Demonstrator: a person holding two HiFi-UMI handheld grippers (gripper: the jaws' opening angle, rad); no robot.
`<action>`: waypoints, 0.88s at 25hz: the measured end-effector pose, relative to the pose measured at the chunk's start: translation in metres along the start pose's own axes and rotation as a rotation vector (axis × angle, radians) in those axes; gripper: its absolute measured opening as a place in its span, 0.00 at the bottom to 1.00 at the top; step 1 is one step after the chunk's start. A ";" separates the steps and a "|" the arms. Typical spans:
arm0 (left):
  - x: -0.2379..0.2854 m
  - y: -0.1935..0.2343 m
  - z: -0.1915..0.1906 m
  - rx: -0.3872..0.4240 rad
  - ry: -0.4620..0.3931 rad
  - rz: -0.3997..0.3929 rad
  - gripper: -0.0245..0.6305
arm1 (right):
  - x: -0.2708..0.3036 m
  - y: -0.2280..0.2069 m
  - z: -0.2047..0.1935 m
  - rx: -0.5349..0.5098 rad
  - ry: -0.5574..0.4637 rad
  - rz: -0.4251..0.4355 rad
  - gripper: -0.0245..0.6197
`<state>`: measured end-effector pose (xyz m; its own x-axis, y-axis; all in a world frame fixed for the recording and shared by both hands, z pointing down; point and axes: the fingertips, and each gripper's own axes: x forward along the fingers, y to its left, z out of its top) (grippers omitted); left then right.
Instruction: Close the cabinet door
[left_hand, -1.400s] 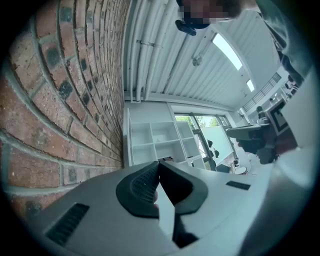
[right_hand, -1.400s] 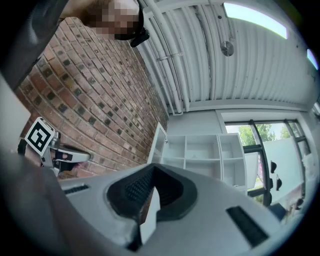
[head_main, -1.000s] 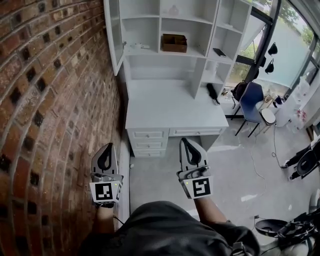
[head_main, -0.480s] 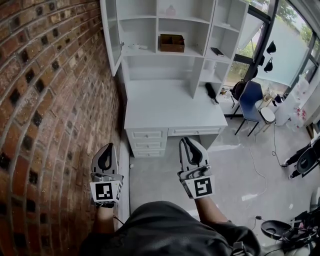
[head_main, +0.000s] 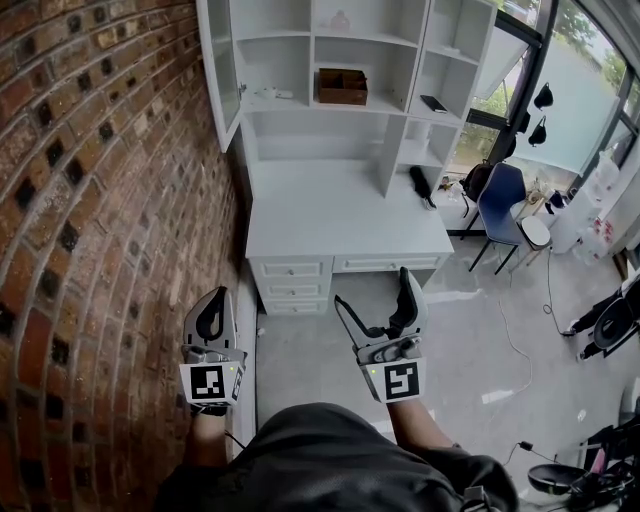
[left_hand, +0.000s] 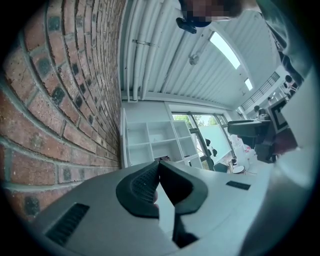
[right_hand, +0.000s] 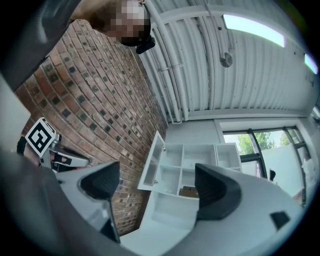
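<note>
The white cabinet stands on a white desk against the brick wall. Its glass-paned door is swung open on the left, toward the wall. The right gripper view shows this door standing out from the shelves, and in the left gripper view it is nearly edge-on. Both grippers hang well short of the desk, over the floor. My left gripper is shut with nothing in it. My right gripper has just been opening; its jaws stand wide apart and empty.
A brick wall runs close along my left side. The desk has drawers at its front. A brown box sits in a middle shelf, and a black object lies on the desk. A blue chair stands at the right.
The right gripper's jaws went from shut to wide open. The left gripper stays as it was. Neither hand has shifted noticeably.
</note>
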<state>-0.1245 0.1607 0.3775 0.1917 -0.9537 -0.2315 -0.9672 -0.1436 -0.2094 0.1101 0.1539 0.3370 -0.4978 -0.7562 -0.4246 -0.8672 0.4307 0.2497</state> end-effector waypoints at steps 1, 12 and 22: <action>0.001 -0.002 0.000 0.001 0.002 0.000 0.04 | 0.000 0.000 -0.001 0.004 0.001 0.009 0.74; 0.000 -0.031 -0.005 0.009 0.036 0.034 0.04 | -0.012 -0.016 -0.015 0.043 0.013 0.053 0.74; -0.004 -0.037 -0.024 0.015 0.090 0.070 0.04 | -0.004 -0.018 -0.034 0.072 0.015 0.087 0.74</action>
<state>-0.0940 0.1635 0.4094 0.1071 -0.9812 -0.1604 -0.9750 -0.0720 -0.2102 0.1278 0.1326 0.3642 -0.5716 -0.7216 -0.3906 -0.8192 0.5290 0.2215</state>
